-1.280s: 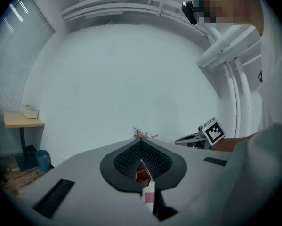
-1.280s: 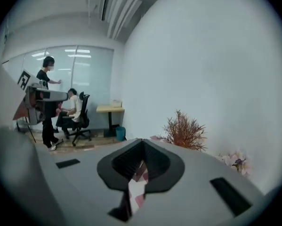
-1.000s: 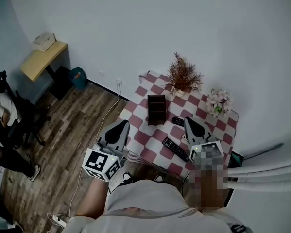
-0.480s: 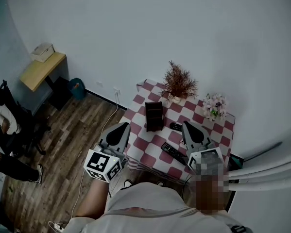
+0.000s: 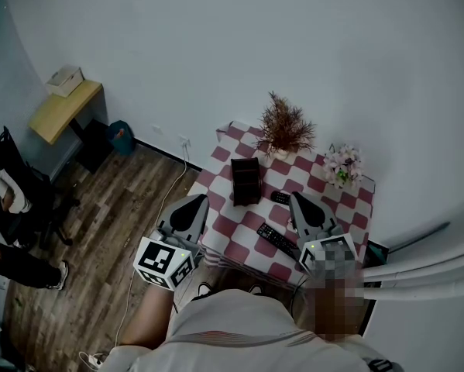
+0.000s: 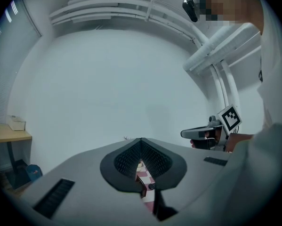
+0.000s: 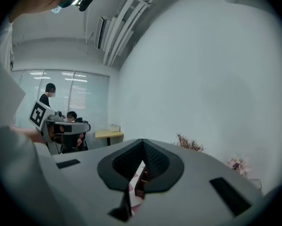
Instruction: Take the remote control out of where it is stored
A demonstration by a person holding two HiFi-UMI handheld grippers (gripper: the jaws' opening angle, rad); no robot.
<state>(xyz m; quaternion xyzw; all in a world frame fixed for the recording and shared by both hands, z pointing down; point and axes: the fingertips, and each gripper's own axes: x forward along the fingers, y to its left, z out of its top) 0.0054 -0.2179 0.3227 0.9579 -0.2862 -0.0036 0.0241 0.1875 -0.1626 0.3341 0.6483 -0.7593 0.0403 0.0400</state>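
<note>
L gripper (image 5: 194, 202) & R gripper (image 5: 298, 200) hang closed, empty; remote (image 5: 276, 240) lies out at box's (image 5: 245, 180) 5 o'clock, so maybe done.

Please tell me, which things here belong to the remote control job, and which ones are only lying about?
For the job:
- dark storage box
- small remote and long remote, both on the cloth outside the box
- left gripper, right gripper

Lying about:
- dried plant
- flowers
- side desk
</note>
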